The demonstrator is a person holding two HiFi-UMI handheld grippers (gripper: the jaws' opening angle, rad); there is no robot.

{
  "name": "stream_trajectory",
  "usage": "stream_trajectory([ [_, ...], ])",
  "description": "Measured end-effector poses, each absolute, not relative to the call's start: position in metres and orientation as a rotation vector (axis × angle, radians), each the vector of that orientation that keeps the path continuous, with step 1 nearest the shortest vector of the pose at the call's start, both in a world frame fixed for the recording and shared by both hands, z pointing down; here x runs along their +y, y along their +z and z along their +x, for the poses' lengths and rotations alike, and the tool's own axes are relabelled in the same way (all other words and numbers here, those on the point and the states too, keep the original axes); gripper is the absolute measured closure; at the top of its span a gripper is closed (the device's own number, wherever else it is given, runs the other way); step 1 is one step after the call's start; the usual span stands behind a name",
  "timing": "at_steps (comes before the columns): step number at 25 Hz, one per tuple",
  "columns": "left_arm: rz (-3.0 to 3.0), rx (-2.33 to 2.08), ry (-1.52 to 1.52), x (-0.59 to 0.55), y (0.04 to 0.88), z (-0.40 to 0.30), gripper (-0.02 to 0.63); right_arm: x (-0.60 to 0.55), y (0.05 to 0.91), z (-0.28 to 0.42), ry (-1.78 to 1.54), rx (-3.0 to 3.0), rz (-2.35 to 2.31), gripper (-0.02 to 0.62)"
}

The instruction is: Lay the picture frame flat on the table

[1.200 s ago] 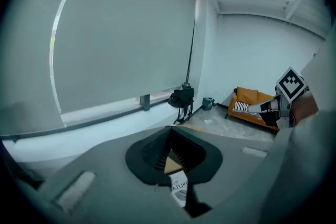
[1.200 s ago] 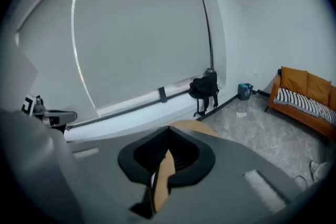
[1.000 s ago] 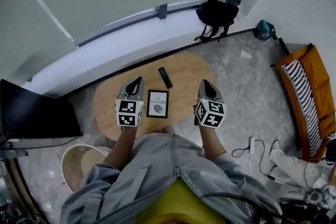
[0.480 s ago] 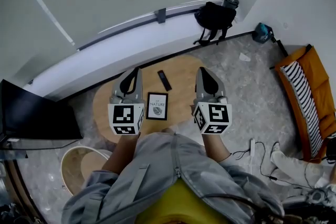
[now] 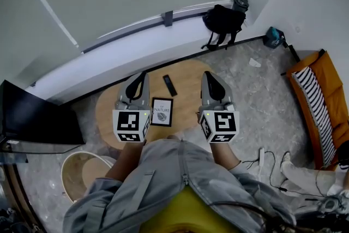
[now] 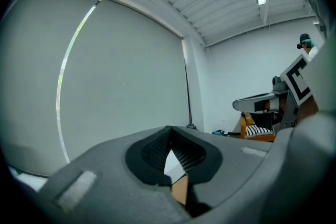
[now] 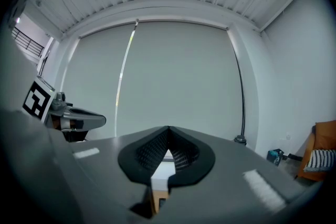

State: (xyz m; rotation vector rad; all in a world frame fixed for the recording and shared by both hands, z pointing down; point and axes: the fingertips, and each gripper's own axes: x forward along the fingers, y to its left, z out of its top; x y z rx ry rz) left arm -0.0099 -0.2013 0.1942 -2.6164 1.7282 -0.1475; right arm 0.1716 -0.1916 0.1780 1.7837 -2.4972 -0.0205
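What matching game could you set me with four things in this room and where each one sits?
Things: 1 picture frame; 2 remote; 3 black bag; 4 striped cushion.
Places: A on the orange sofa; B by the white ledge, off the table; C on the table, nearest the person; D on the table, beyond the frame.
Pairs: 1-C; 2-D; 3-B; 4-A.

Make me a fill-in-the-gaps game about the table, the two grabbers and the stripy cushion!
The picture frame lies ____ on the wooden table.
The remote near it is coloured ____.
The left gripper and right gripper both have jaws that are ____.
The striped cushion sits on an ____ seat.
Missing words: flat, black, shut, orange.
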Motion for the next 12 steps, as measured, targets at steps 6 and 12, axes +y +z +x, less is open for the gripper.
stream_trajectory([
  [6,-2.625,1.727,-0.126,-0.198,0.195,0.005,0.603,-0.190,0.182,0.180,0.001,-2.509,1.772,0.595],
  [12,-2.641,1.722,-0.136,-0.196,0.196,0.015,0.603,-0.190,0.184,0.186,0.026,-2.517,1.762,0.595],
])
